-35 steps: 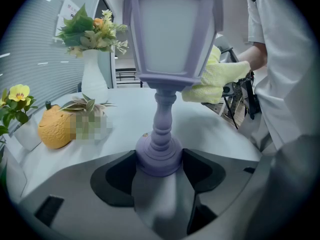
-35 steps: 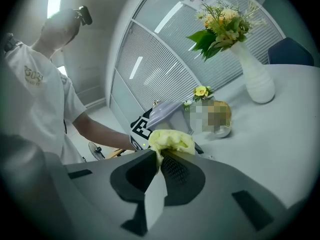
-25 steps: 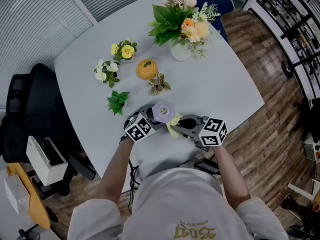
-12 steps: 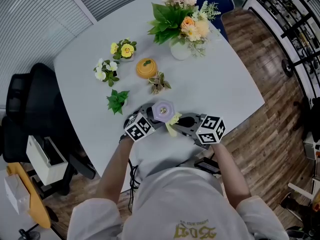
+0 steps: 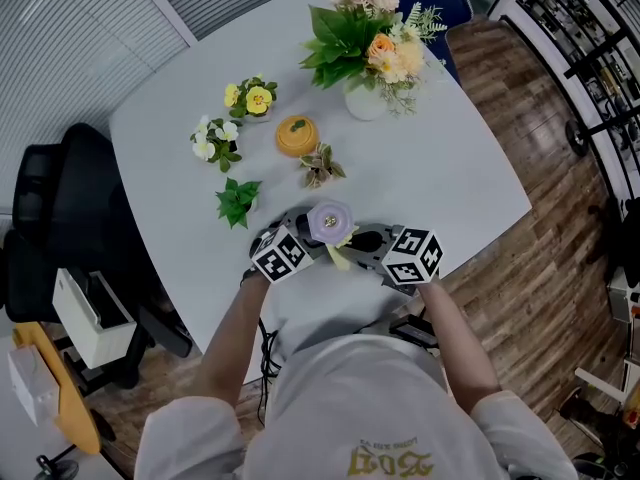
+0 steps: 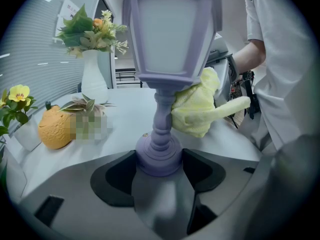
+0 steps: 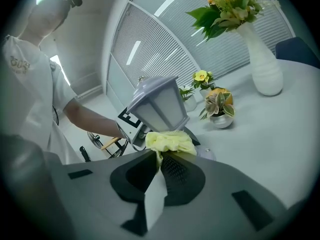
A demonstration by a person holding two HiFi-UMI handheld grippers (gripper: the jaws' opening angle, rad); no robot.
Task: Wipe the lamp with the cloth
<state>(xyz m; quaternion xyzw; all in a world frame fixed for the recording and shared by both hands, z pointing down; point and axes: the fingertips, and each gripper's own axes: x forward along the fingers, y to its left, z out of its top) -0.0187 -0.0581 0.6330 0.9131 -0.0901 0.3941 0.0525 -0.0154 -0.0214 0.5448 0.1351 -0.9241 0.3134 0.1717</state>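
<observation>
A white table fills my head view, with wood floor at the right edge and a black chair at the left; the lilac lamp stands near the table's lower edge, centre of frame, between the left gripper and the right gripper; a yellow cloth shows just below the lamp.

In the left gripper view I see the jaws clamped on the lamp's round base at lower centre, the lamp upright; the cloth lies against its stem from the right; an orange ornament sits at the left.

In the right gripper view the jaws are pinched together on the cloth at centre; the cloth meets the lamp under its lantern head; a white vase of flowers stands at the upper right.
</observation>
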